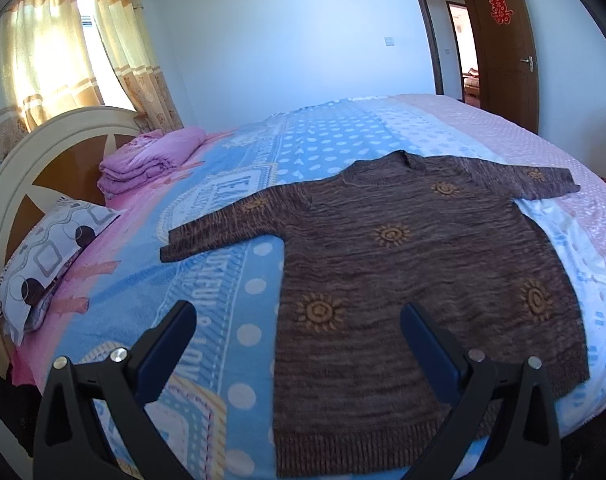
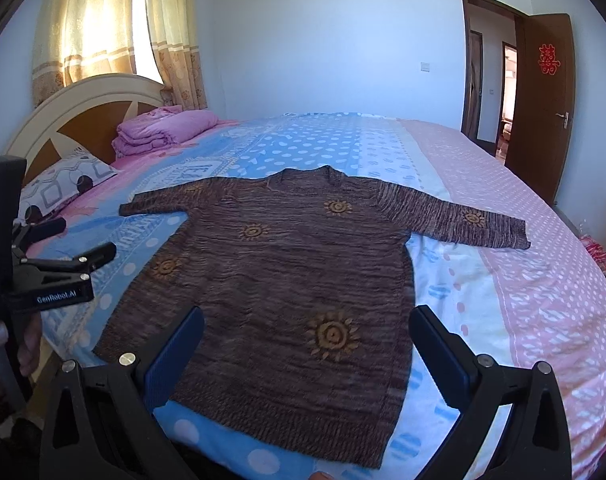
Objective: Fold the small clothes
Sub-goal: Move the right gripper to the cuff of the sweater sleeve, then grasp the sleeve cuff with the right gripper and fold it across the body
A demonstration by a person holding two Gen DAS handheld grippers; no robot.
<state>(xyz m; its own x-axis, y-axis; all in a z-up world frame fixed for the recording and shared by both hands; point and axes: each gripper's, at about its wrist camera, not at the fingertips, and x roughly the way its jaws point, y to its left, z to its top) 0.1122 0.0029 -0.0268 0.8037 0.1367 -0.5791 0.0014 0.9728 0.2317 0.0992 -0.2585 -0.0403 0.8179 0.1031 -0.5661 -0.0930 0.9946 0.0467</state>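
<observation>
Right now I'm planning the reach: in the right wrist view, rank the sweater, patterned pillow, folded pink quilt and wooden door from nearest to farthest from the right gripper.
1. Sweater, spread flat just ahead of the right gripper.
2. Patterned pillow, far left by the headboard.
3. Folded pink quilt, behind the pillow.
4. Wooden door, past the bed's right side.

One sweater (image 2: 279, 272), one pillow (image 2: 63, 184), one folded pink quilt (image 2: 163, 128), two grippers, perhaps seven sun motifs.

Home bedroom, bed (image 2: 483, 216), headboard (image 2: 87, 112), curtains (image 2: 83, 28), wooden door (image 2: 543, 100)
</observation>
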